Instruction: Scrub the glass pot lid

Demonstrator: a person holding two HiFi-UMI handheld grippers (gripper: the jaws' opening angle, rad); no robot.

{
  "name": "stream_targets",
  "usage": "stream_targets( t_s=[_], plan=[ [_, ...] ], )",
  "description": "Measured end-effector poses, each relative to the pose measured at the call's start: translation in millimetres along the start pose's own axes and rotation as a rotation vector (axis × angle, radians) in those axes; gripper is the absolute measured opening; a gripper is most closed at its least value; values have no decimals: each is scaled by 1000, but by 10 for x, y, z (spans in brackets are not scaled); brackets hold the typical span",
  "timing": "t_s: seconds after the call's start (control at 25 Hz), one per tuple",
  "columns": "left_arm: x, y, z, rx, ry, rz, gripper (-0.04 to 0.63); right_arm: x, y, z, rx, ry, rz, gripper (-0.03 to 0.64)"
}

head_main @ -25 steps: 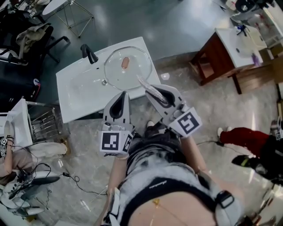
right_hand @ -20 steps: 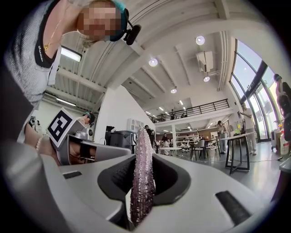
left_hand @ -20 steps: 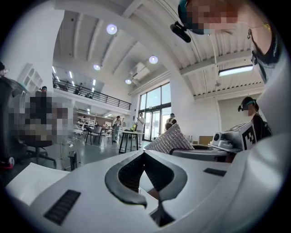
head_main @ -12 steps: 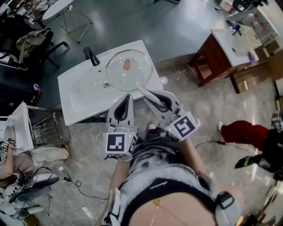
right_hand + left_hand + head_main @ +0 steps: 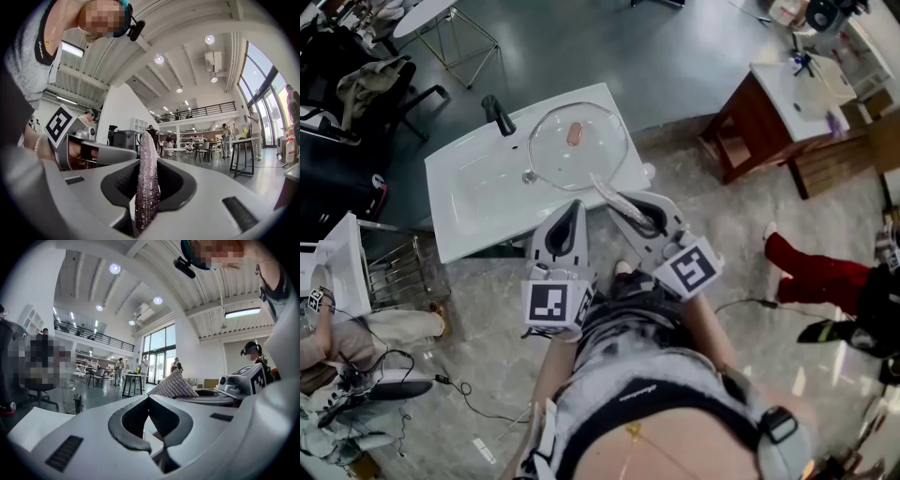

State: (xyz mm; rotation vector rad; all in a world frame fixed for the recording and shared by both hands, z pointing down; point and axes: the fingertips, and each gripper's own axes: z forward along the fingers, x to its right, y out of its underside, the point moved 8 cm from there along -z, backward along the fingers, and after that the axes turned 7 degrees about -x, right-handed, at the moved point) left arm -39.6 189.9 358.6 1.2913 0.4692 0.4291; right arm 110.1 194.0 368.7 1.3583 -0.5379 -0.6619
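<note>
The round glass pot lid [image 5: 578, 145] with a brownish knob [image 5: 574, 133] lies in the right part of a white sink [image 5: 478, 202], seen in the head view. My right gripper [image 5: 614, 195] is shut on a silvery mesh scrub pad [image 5: 609, 190], whose tip reaches the lid's near rim. In the right gripper view the pad [image 5: 147, 178] stands upright between the jaws. My left gripper [image 5: 575, 204] is shut and empty, just left of the right one, over the sink's near edge. From the left gripper view, the pad [image 5: 174, 385] shows beyond its closed jaws [image 5: 148, 398].
A black faucet [image 5: 497, 114] stands at the sink's far left. A wooden table [image 5: 769, 103] is at the right, a wire rack [image 5: 394, 267] at the left, and cables [image 5: 459, 384] lie on the floor. A person's red-trousered leg [image 5: 816, 272] is at the right.
The right gripper with the pad has shifted a little toward the left gripper. The left gripper has kept still. The red-trousered leg at the right has moved.
</note>
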Motion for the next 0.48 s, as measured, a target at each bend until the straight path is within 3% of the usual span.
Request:
stream_targets(
  t_s=[0.48],
  plan=[
    [-12, 4, 27, -5, 6, 2, 2, 5, -22, 29, 2, -7, -19, 80]
  ],
)
